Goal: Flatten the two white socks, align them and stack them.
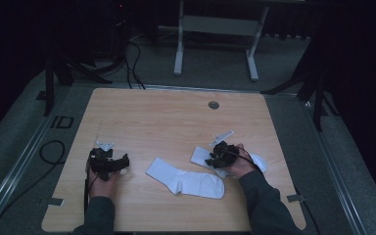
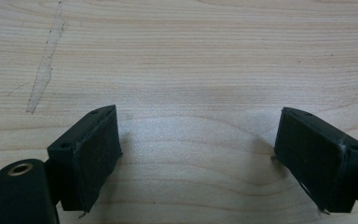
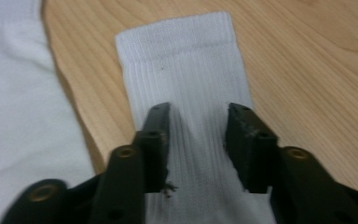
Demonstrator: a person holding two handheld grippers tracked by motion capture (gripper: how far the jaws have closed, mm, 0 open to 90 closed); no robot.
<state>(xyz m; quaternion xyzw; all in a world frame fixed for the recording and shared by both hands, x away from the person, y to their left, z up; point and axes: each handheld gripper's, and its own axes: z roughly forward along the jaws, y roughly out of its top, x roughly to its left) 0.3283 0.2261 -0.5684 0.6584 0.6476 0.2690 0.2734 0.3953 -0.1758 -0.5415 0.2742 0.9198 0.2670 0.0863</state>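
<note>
Two white socks lie on the wooden table (image 1: 176, 117). One sock (image 1: 186, 179) is spread flat near the front edge, between the two hands. The other sock (image 3: 191, 84) lies just to its right, partly under the right gripper (image 3: 196, 140), its ribbed cuff pointing away from the person's right hand (image 1: 240, 166).

The right gripper's jaws stand partly apart over the ribbed leg of that sock, with cloth showing between them — whether they touch it yet I cannot tell. The left gripper (image 2: 196, 144) rests over bare wood at the left, jaws wide apart and holding nothing.

These socks look light, soft and limp; they would likely fold and drag rather than lift stiffly. The ribbed cuff seems the best place to pinch, being thicker. No container is on the table.
</note>
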